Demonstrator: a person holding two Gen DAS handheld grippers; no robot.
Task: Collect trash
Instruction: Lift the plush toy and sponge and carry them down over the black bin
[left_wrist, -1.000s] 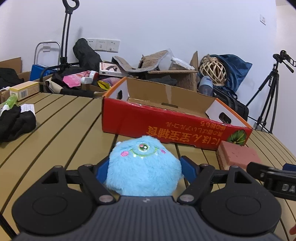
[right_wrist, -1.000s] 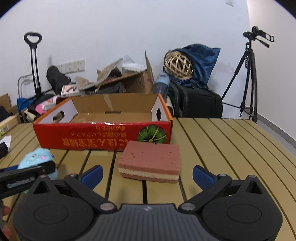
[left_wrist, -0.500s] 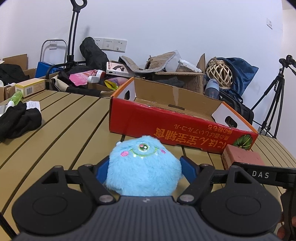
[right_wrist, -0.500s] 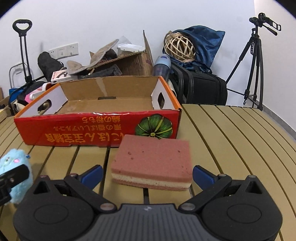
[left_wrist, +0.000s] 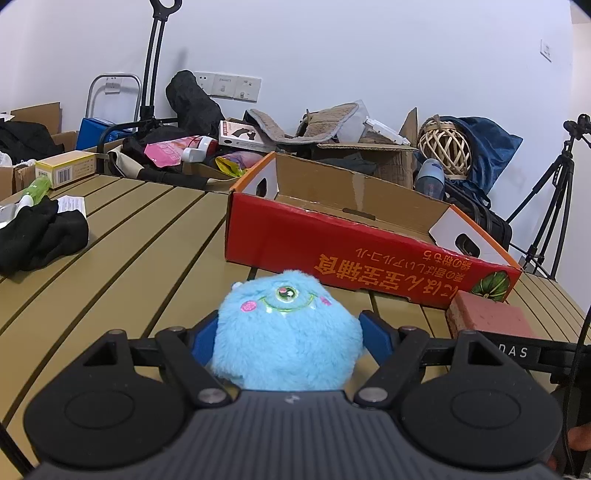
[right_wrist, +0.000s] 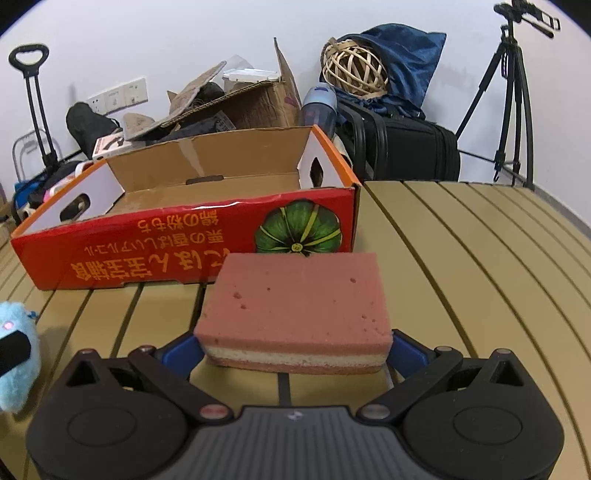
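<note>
While clamped on plush toy (left_wrist: 286, 332), left tool (left_wrist: 288, 336); right tool (right_wrist: 295, 349) (apart) around sponge (right_wrist: 295, 310).

The right gripper (right_wrist: 295, 347) moves in on the sponge (right_wrist: 295, 306). Its blue fingers (right_wrist: 183, 349) now flank the sponge's near end

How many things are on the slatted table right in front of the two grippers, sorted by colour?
Blue: 1, the plush toy
Pink: 1, the sponge
Red: 1, the cardboard box
Total: 3
</note>
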